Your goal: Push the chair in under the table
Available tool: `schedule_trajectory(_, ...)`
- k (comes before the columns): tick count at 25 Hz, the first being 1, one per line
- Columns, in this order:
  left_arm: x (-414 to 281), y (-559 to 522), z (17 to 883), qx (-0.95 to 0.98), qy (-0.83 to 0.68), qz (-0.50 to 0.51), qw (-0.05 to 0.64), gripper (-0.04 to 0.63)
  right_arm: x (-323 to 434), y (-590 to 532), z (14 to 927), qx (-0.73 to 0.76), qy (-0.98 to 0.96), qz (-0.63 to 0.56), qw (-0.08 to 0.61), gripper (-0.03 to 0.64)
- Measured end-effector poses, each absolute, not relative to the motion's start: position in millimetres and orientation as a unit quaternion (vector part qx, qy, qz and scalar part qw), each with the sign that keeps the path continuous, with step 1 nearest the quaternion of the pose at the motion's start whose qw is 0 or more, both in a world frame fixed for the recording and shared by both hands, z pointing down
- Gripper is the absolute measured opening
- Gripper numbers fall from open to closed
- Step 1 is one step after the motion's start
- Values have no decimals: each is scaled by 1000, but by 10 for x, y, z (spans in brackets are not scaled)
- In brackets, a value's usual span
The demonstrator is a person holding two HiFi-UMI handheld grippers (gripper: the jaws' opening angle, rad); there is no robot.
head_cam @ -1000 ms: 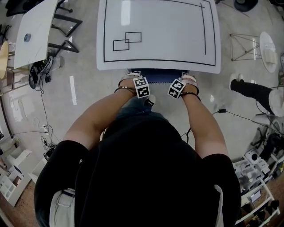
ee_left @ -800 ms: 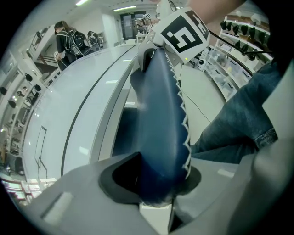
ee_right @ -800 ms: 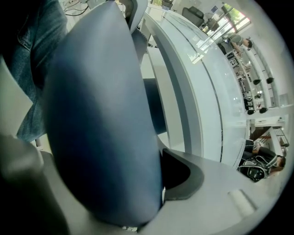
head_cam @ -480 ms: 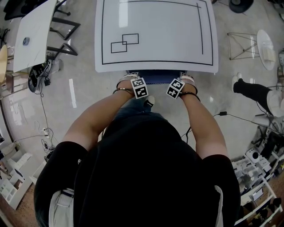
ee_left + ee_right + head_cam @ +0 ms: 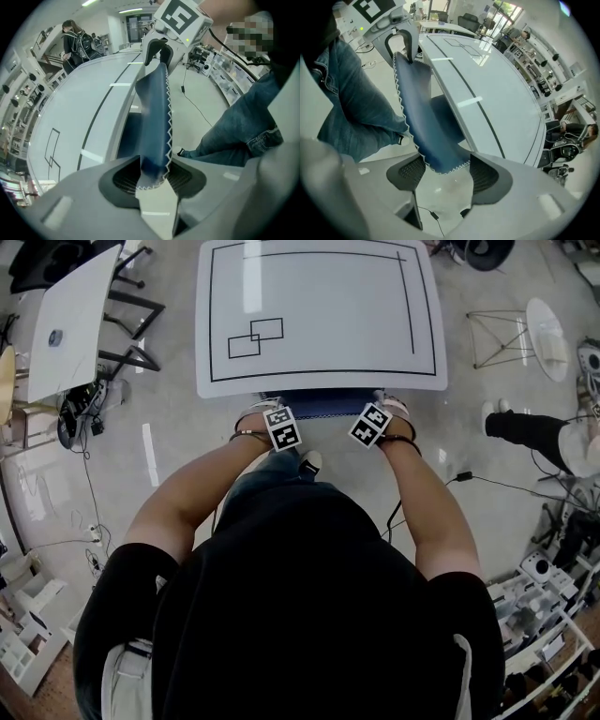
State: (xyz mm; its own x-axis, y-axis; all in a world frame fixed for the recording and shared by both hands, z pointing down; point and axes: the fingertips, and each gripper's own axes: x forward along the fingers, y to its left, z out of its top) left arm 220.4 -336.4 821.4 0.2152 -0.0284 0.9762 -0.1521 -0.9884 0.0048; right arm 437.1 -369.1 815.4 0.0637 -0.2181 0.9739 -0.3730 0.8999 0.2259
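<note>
The white table [image 5: 319, 315] with black lines fills the top of the head view. The blue chair back [image 5: 323, 405] shows as a narrow strip at the table's near edge; the seat is hidden under the top. My left gripper [image 5: 269, 414] holds the back's left end and my right gripper [image 5: 382, 412] its right end. In the left gripper view the blue back [image 5: 154, 117] is pinched between the pads [image 5: 124, 177]. The right gripper view shows the back [image 5: 426, 126] filling the gap between its pads [image 5: 486, 176].
A second white table [image 5: 70, 310] stands at the far left, with cables [image 5: 89, 399] on the floor by it. A wire-frame stand [image 5: 502, 338] and a person's leg [image 5: 525, 427] are to the right. Shelves of gear [image 5: 544, 587] sit at the lower right.
Both grippers and the chair back have shifted a little forward and left with the person. The table edge stays right over the chair back.
</note>
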Motion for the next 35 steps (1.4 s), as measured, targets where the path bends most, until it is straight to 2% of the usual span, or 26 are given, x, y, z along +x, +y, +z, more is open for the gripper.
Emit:
schedule_trajectory(7,2117,-3350,7851,800,-104,584,86,149,4258,-3595,7628,297,-723,120,613,306)
schedule_trajectory(21,1834,-3619,6842,847,-243,428,203,135,4218,-3531,6529,436,-761,185,443,288)
schedule_trajectory(30,1866,-3765,6129,879,-281,318,219,127,4307,-3492,5810,494,-778,188,340,284)
schedule_trajectory(35,1961,-3790,5690,901,-279,251,218,117,4438,-3429,5458,520,-780,192,291,250)
